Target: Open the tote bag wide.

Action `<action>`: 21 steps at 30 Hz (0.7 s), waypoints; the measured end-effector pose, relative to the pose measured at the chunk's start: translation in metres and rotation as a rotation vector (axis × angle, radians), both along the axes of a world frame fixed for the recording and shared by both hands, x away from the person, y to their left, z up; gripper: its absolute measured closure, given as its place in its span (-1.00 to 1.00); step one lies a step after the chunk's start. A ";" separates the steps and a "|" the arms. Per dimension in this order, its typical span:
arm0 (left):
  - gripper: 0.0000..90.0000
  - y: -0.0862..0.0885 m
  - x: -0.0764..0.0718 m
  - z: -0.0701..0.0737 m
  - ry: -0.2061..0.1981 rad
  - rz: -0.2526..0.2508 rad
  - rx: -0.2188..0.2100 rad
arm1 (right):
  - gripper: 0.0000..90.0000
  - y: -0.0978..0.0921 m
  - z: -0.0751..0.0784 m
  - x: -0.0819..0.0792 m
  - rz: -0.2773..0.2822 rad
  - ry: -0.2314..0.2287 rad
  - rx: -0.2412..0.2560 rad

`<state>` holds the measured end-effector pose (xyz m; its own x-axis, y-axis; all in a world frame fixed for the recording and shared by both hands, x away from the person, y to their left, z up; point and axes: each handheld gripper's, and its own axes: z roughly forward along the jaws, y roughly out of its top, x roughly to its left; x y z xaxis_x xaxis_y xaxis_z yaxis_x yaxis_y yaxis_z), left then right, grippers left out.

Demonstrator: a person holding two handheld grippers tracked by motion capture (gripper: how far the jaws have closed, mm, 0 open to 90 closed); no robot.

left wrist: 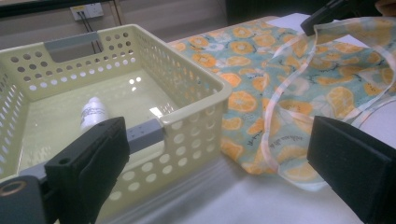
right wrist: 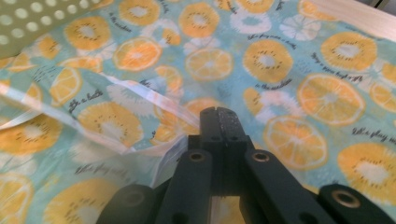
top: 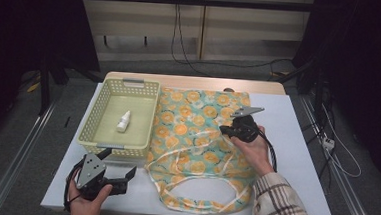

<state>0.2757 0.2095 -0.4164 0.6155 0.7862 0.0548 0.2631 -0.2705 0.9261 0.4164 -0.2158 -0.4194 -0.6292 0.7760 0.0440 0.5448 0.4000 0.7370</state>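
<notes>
While the right gripper (top: 225, 130) has its fingers pinched shut on the bag's (top: 196, 138) upper layer beside the basket (top: 101, 93), the left gripper (top: 120, 166), fingers spread open, waits nearer the basket's front corner.

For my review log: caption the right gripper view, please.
Right tool shut on the orange-print bag, pinching its edge.

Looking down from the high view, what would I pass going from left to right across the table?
Left gripper → yellow basket with a small white bottle inside → orange-print cloth bag → right gripper, shut on the bag's edge.
</notes>
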 end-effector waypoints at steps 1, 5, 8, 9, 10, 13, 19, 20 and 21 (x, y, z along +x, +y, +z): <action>-0.88 0.000 0.000 0.000 0.001 0.000 0.000 | 1.00 0.000 0.000 0.003 -0.006 0.005 0.001; -0.88 0.000 0.000 0.000 -0.001 -0.001 -0.002 | 1.00 0.001 -0.002 0.016 -0.025 0.008 -0.011; -0.88 0.000 0.000 0.000 -0.001 -0.004 0.000 | 1.00 0.000 -0.008 0.025 -0.052 0.023 -0.027; -0.88 0.000 0.000 0.000 0.000 -0.005 -0.002 | 1.00 0.000 -0.010 0.028 -0.058 0.031 -0.022; -0.88 0.000 0.000 0.000 0.001 -0.005 -0.001 | 1.00 -0.001 -0.013 0.030 -0.062 0.041 -0.018; -0.88 0.000 0.000 0.000 0.000 -0.005 0.000 | 1.00 0.000 -0.024 0.031 -0.058 0.059 -0.031; -0.88 0.001 0.000 0.000 -0.001 -0.003 0.002 | 0.77 0.002 -0.022 0.030 -0.061 0.030 -0.028; -0.88 0.001 0.000 0.000 -0.001 -0.002 -0.002 | 0.72 0.003 -0.021 0.029 -0.065 0.015 -0.035; -0.88 0.001 0.000 0.000 -0.001 -0.002 -0.003 | 0.68 0.002 -0.019 0.028 -0.061 0.009 -0.031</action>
<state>0.2759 0.2102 -0.4164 0.6170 0.7851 0.0534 0.2616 -0.2687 0.9270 0.4446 -0.2136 -0.4382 -0.5800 0.8142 0.0245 0.5756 0.3884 0.7196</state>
